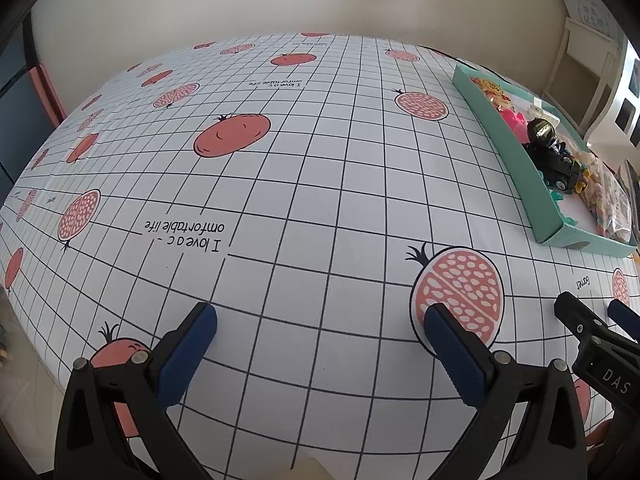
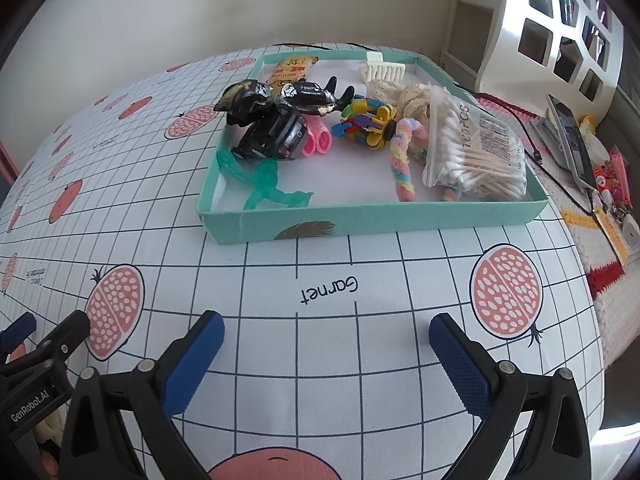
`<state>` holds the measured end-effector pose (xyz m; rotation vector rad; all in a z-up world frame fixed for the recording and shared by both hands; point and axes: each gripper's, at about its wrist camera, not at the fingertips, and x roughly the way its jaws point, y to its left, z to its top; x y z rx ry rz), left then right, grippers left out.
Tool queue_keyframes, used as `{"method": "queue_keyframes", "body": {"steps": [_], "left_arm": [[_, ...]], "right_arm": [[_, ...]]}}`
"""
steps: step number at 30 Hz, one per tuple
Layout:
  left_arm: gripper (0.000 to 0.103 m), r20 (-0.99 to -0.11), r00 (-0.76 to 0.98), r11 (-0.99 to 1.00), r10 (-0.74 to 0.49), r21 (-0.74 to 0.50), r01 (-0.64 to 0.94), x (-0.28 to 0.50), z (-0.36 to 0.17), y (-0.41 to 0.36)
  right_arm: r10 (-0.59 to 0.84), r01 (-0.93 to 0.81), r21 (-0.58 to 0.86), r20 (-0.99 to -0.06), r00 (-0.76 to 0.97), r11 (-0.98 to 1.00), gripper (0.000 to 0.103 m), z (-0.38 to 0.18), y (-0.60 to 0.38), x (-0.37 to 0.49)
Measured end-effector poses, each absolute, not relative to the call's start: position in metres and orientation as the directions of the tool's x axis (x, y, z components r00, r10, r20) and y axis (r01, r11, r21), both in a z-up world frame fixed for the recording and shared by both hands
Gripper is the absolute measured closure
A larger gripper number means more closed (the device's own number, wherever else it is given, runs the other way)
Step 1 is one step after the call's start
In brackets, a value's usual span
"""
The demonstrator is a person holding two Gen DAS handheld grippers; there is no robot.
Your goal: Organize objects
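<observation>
Teal box [image 2: 400, 218] is sitting toward the surface's [image 2: 360, 360] far right corner, holding a black toy car [image 2: 276, 136], pink rollers [image 2: 318, 140], swab bag [image 2: 476, 152], pastel rope [image 2: 402, 160] | left gripper [image 1: 320, 332] is hovering, fingers apart, empty | right gripper [image 2: 326, 338] is hovering before the box, fingers apart, empty

one teal tray [image 2: 304, 229], one swab bag [image 2: 472, 148], perhaps two black toys [image 2: 276, 136].
</observation>
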<state>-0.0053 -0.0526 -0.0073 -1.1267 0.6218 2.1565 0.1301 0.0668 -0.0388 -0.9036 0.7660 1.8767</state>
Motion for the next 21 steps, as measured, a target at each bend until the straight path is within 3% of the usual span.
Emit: {"method": "queue_keyframes", "body": {"steps": [21], "left_arm": [[0.0, -0.842, -0.443, -0.694, 0.308, 0.119, -0.71, -0.0056, -0.0078, -0.0546]], "right_arm": [[0.448, -0.898, 0.144, -0.827, -0.34, -0.416, 0.0, -0.039, 0.068, 0.1314]]}}
